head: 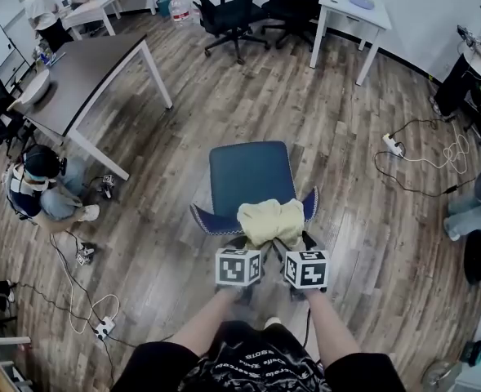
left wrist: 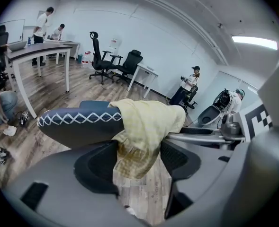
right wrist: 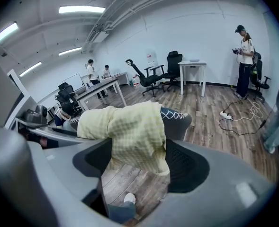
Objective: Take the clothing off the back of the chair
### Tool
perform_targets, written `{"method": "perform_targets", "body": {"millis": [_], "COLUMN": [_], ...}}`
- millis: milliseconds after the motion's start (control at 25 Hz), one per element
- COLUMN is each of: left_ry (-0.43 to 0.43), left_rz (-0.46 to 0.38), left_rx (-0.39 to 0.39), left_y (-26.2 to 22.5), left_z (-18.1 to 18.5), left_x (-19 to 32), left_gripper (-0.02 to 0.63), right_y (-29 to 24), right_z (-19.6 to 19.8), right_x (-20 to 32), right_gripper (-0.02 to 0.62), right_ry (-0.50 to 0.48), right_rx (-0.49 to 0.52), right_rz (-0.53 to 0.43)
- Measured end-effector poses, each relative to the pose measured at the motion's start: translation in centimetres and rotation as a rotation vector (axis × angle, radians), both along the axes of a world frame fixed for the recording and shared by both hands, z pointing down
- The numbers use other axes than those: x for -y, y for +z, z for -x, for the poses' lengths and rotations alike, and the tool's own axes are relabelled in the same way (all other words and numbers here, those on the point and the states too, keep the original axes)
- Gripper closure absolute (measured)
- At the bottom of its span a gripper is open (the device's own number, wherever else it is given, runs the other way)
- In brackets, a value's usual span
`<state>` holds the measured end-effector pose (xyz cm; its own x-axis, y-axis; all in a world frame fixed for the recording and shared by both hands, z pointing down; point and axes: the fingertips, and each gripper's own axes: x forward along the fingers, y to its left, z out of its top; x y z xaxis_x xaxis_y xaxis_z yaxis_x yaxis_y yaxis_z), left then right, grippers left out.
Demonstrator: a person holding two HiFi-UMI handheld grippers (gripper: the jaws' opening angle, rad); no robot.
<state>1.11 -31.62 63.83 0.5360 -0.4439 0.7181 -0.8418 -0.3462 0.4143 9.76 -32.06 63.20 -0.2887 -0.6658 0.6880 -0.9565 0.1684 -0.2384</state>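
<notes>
A pale yellow checked garment (head: 270,221) is draped over the top of a dark blue chair back (head: 202,220) with white cross stitching, just in front of me. My left gripper (head: 242,248) and right gripper (head: 299,250) sit side by side right behind it. In the left gripper view the garment (left wrist: 141,136) hangs down between the wide-apart jaws of the left gripper (left wrist: 137,167), and the pads are not pressing it. In the right gripper view the right gripper (right wrist: 137,174) is likewise open, with the garment's hem (right wrist: 132,134) hanging between its jaws beside the chair back (right wrist: 177,123).
The chair seat (head: 251,174) faces away from me on a wood floor. A grey table (head: 85,72) and a crouching person (head: 40,190) are at the left. Black office chairs (head: 232,11) and a white desk (head: 354,11) stand beyond. A power strip with cable (head: 393,145) lies at the right.
</notes>
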Motion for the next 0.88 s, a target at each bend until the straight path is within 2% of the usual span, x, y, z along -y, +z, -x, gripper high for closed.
{"method": "perform_targets", "body": {"millis": [160, 360, 440, 560, 680, 880], "left_ry": [0.001, -0.018, -0.016, 0.010, 0.010, 0.049], "left_rz": [0.002, -0.007, -0.006, -0.019, -0.036, -0.034], "left_rx": [0.014, 0.001, -0.007, -0.027, -0.027, -0.061], "left_y": [0.3, 0.7, 0.7, 0.5, 0.4, -0.2], "left_z": [-0.1, 0.3, 0.1, -0.6, -1.0, -1.8], "left_x": [0.6, 0.7, 0.7, 0.8, 0.6, 0.0], "left_gripper": [0.330, 0.331, 0.336, 0.386, 0.434, 0.505], "right_y": [0.4, 0.8, 0.8, 0.6, 0.4, 0.0], "right_z": [0.0, 0.7, 1.0, 1.6, 2.5, 2.9], "right_x": [0.9, 0.8, 0.8, 0.8, 0.6, 0.2], "right_gripper": [0.252, 0.269, 0.310, 0.378, 0.456, 0.535], "right_ry": [0.001, 0.023, 0.018, -0.007, -0.043, -0.088], "right_rx": [-0.009, 0.037, 0.057, 0.069, 0.045, 0.001], "right_rz": [0.008, 0.028, 0.031, 0.032, 0.028, 0.033]}}
